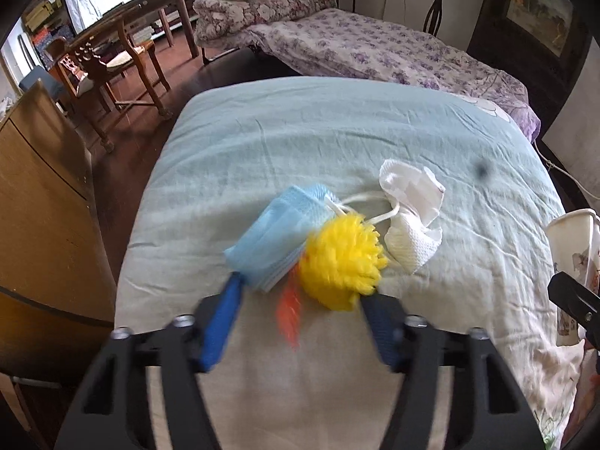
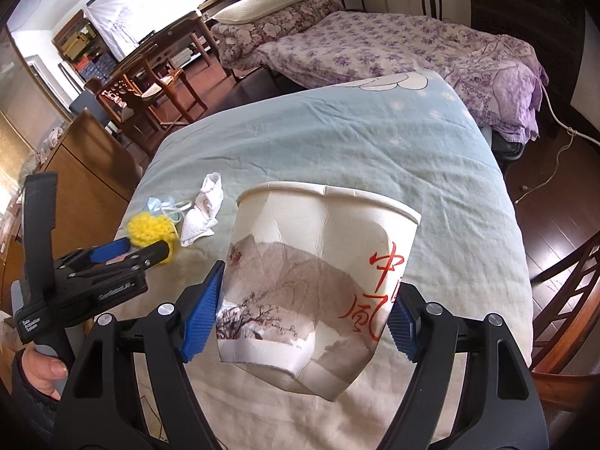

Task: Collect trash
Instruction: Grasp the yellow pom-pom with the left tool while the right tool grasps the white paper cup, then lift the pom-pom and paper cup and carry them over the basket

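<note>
On the bed's pale blue cover lie a blue face mask, a yellow pom-pom with an orange strand, and a crumpled white tissue. My left gripper is open, its blue fingers on either side of the pom-pom and mask; it also shows in the right wrist view. My right gripper is shut on a crushed paper cup with red characters, held above the bed. The cup shows at the right edge of the left wrist view.
A wooden cabinet stands left of the bed. A second bed with a purple floral sheet is behind. A wooden table and chairs stand at the back left. A dark chair is at the right.
</note>
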{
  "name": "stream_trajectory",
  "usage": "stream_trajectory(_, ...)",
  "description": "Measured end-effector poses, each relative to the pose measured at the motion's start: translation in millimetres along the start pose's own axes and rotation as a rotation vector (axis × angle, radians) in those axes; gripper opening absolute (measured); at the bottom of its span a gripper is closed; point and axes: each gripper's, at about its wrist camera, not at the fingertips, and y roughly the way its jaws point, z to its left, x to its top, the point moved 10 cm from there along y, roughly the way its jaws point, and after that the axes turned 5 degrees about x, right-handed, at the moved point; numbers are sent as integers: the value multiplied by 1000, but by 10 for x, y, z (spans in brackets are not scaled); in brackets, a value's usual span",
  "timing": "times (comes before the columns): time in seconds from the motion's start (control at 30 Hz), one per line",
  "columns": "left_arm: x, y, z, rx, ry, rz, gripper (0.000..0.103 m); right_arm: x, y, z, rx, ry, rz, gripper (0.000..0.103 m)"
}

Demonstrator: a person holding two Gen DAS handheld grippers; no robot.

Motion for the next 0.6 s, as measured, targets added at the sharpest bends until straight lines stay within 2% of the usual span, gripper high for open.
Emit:
stream_trajectory(0.03, 0, -10, 7, -2, -1, -6, 49, 2, -6, 4, 3, -1, -2, 75)
stream_trajectory(0.1, -16, -14, 4, -18, -2, 2, 15, 6, -19, 15, 8, -6, -4, 75)
stream_trajectory(0.17, -41, -11, 24, -39, -14, 21, 16, 6, -24, 37, 11, -12, -4, 75)
stream_trajectory(0.37, -168, -191, 62, -66, -13, 12, 15, -4, -72, 132, 27, -35, -9, 75)
stream_trajectory(0.6, -527, -490, 52, -104, 24, 11, 15, -96, -179, 288, 50, -59, -16, 75)
